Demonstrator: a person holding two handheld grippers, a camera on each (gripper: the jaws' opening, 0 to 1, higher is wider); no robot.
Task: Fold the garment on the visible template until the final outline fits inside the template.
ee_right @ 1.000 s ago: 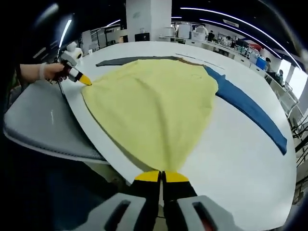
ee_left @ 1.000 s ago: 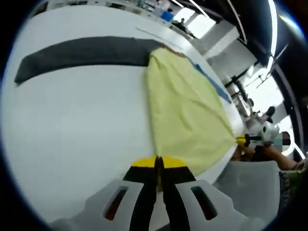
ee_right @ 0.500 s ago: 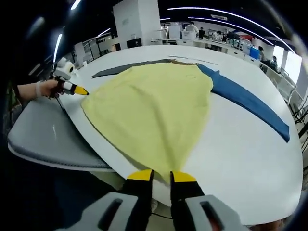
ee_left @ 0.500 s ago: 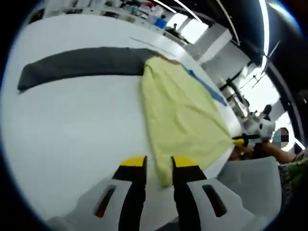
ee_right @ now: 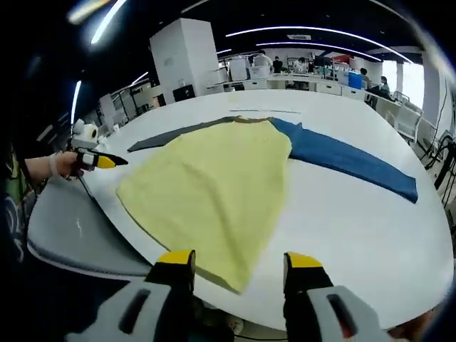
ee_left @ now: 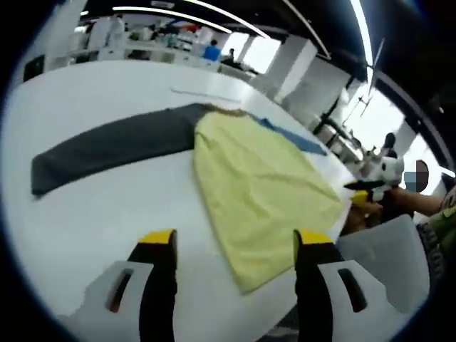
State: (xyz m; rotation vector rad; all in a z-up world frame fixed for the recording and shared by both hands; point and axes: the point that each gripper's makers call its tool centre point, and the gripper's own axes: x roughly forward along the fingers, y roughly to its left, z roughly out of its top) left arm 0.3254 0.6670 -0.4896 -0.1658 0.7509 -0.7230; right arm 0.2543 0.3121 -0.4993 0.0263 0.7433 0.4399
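Note:
A yellow garment (ee_left: 260, 189) lies flat on the white table (ee_left: 100, 214). A dark grey sleeve (ee_left: 107, 146) and a blue sleeve (ee_left: 292, 139) spread out from its far end. My left gripper (ee_left: 235, 246) is open, with the garment's near corner lying loose between its jaws. In the right gripper view the same yellow garment (ee_right: 214, 182) spreads between the grey sleeve (ee_right: 178, 133) and the blue sleeve (ee_right: 345, 158). My right gripper (ee_right: 240, 262) is open above the near hem corner. A hand holds the left gripper (ee_right: 100, 161) at the table's left edge, and another holds the right gripper (ee_left: 367, 189).
A grey padded surface (ee_right: 68, 228) adjoins the table edge below the garment, also seen as a grey pad (ee_left: 377, 256) in the left gripper view. A person's sleeve (ee_left: 442, 228) shows at far right. Desks and equipment (ee_right: 306, 71) stand beyond the table.
Both grippers were shut on the yellow garment's near corners a second ago; they have opened and let go. The corners now lie on the table, and both views have pulled back and risen.

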